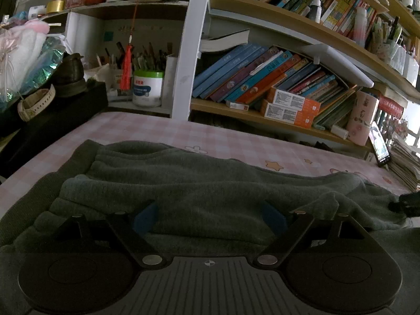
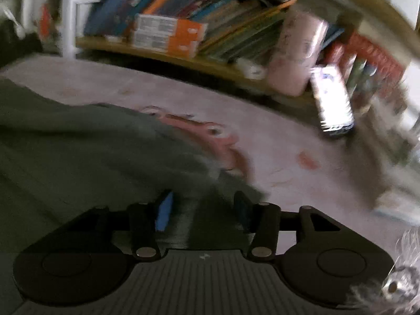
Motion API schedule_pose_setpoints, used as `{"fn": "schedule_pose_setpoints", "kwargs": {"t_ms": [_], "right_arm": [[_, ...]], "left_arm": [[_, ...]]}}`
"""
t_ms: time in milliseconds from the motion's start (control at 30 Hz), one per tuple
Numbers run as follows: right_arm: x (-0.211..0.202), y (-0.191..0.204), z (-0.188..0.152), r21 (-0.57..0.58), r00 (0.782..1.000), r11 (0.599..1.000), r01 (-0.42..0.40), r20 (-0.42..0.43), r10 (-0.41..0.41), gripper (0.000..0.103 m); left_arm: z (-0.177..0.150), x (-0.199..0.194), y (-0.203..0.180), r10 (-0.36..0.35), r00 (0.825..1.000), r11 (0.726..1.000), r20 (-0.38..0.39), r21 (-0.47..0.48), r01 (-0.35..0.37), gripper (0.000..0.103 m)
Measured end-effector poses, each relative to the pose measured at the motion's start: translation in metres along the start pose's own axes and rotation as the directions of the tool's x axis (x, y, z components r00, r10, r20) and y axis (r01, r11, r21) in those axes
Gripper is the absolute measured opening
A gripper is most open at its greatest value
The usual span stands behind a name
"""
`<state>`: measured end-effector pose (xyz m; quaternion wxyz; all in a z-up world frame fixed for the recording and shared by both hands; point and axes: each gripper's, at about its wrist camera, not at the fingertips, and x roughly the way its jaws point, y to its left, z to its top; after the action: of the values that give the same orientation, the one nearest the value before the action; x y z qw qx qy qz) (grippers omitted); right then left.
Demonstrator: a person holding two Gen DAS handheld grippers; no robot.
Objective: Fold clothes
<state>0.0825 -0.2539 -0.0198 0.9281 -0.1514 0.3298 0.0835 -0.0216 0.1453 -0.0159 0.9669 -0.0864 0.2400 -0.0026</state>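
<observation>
A dark grey-green garment [image 1: 199, 183] lies bunched in folds on a pink checked table cover [image 1: 162, 131]. My left gripper [image 1: 208, 216] is open, its blue-padded fingers [image 1: 145, 219] wide apart and resting low over the near folds of the garment. In the blurred right wrist view the garment [image 2: 86, 152] covers the left half, and my right gripper [image 2: 203, 210] sits at its right edge with cloth between its partly open fingers [image 2: 164, 211]. The tip of the right gripper shows at the far right of the left wrist view [image 1: 407, 204].
Bookshelves [image 1: 262, 78] full of books stand along the back of the table. A lit phone [image 2: 332, 99] leans by a pink floral cup [image 1: 363, 118] at the right. A black box with a shoe [image 1: 71, 76] sits at the left, and a paper stack [image 1: 404, 162] at the far right.
</observation>
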Motion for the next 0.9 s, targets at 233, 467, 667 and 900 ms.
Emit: {"fn": "schedule_pose_setpoints", "kwargs": {"t_ms": [233,467,667,900], "right_arm": [[0.027,-0.017,0.023,0.064,0.996,0.994,0.084,-0.001,-0.084,0.052],[-0.028,0.011,0.013,0.07,0.985,0.99,-0.121,0.131,0.111,0.057],[-0.076,0.039,-0.028,-0.062,0.961,0.967,-0.246,0.117,0.251,0.061],[-0.093,0.029,-0.061,-0.093,0.969,0.968,-0.233,0.064,0.239,0.061]], "left_arm": [[0.0,0.002,0.003,0.014,1.0,1.0,-0.016,-0.017,-0.014,0.092],[-0.001,0.0,0.004,0.009,1.0,0.999,-0.008,-0.035,-0.009,0.092],[0.006,-0.021,0.003,-0.007,0.999,0.999,0.048,0.033,0.005,0.08],[0.047,-0.007,0.028,0.031,0.999,0.997,-0.024,0.07,-0.03,0.037]]}}
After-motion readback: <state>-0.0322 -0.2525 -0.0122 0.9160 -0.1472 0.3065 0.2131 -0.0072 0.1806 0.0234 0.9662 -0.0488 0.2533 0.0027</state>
